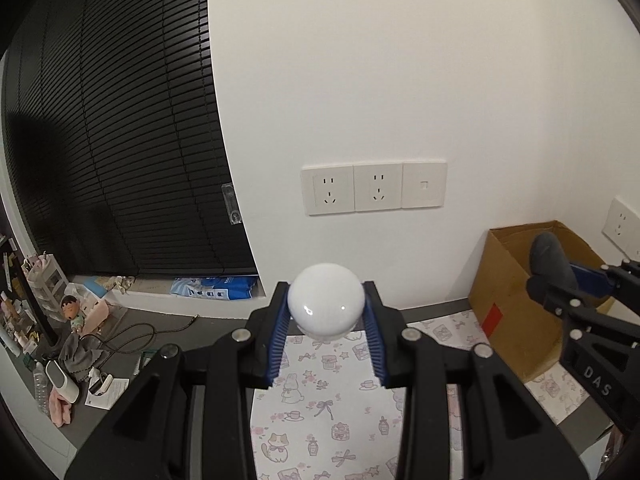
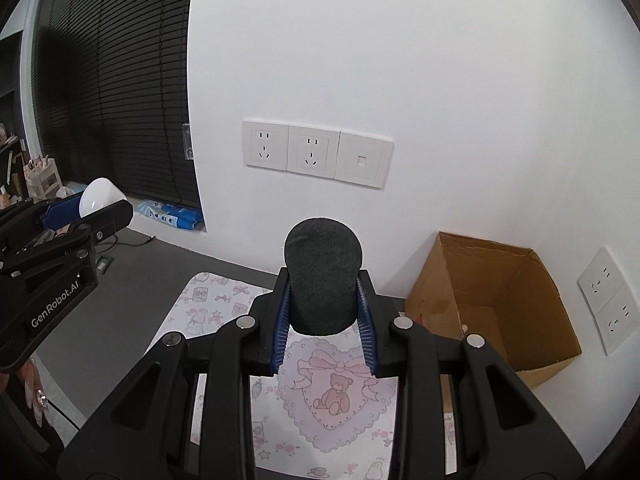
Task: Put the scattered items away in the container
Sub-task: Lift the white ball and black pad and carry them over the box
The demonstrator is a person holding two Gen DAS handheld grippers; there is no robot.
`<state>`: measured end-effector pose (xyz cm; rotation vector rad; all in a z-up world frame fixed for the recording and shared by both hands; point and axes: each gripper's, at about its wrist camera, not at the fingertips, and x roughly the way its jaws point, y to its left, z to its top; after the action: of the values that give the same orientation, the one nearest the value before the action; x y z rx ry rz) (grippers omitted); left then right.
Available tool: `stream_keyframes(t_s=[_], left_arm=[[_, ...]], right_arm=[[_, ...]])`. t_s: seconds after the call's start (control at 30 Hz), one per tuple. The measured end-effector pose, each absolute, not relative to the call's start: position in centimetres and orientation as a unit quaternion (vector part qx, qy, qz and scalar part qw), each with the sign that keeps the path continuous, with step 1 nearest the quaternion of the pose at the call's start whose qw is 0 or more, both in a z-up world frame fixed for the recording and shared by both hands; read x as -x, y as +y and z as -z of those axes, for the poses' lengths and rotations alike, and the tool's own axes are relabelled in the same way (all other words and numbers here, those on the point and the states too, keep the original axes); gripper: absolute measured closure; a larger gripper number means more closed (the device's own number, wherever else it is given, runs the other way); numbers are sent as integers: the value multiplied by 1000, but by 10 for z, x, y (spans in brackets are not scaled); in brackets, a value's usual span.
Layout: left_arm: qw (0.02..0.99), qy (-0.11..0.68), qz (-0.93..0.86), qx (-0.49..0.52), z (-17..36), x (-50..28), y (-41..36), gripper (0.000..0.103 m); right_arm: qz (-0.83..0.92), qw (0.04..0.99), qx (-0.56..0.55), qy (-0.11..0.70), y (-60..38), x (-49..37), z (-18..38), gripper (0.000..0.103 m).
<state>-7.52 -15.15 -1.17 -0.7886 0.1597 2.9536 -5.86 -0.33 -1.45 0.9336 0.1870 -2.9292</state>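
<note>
My left gripper (image 1: 326, 310) is shut on a glossy white round object (image 1: 326, 306) and holds it above the patterned mat (image 1: 320, 412). My right gripper (image 2: 322, 300) is shut on a dark grey foam cover (image 2: 323, 280), also above the mat (image 2: 336, 400). An open cardboard box (image 2: 492, 300) stands against the wall to the right. In the left wrist view the right gripper (image 1: 560, 284) holds the foam cover (image 1: 548, 260) in front of the box (image 1: 508, 292). In the right wrist view the left gripper (image 2: 92, 210) with the white object (image 2: 100, 196) is at far left.
Wall sockets (image 1: 374, 188) are on the white wall behind. A dark blind (image 1: 120, 140) covers the window at left. Clutter, cables and a figurine (image 1: 74, 312) lie on the grey surface at far left. More sockets (image 2: 608, 300) are right of the box.
</note>
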Motion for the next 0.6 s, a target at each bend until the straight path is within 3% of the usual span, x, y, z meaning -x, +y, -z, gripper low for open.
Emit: stream_keyframes(t_s=[0.6], left_arm=[[42,62,-961,265,8,68,-60,68]], right_arm=[[954,25,-293,58,86,56,8,72]])
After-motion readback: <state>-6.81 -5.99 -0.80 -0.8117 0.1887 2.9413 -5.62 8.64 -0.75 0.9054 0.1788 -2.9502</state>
